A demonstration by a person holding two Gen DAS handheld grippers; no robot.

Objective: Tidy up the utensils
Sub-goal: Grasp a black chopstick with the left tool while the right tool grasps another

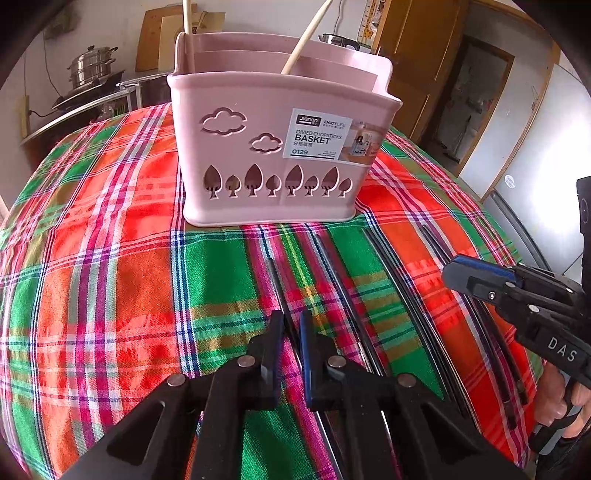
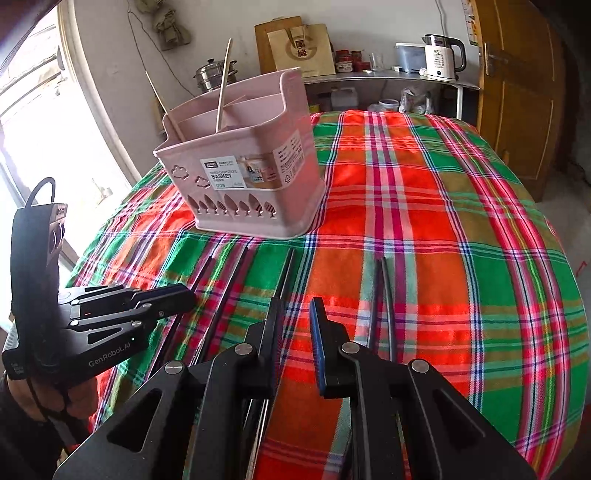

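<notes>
A pink divided chopsticks basket (image 1: 273, 147) stands on the plaid tablecloth (image 1: 110, 258), with two wooden chopsticks (image 1: 306, 35) leaning in it; it also shows in the right wrist view (image 2: 251, 184). Several black chopsticks (image 1: 399, 295) lie on the cloth in front of it (image 2: 286, 273). My left gripper (image 1: 291, 325) sits low over one black chopstick (image 1: 275, 280), jaws nearly closed around it. My right gripper (image 2: 295, 314) is slightly open above the cloth, a black chopstick pair (image 2: 386, 295) to its right. The right gripper also shows in the left wrist view (image 1: 458, 273).
A steel counter (image 2: 388, 75) behind the table holds a kettle (image 2: 441, 55), jars and a paper bag. A steamer pot (image 1: 90, 64) stands at the back left. A wooden door (image 2: 517, 92) is at the right. A bright window (image 2: 44, 129) is at the left.
</notes>
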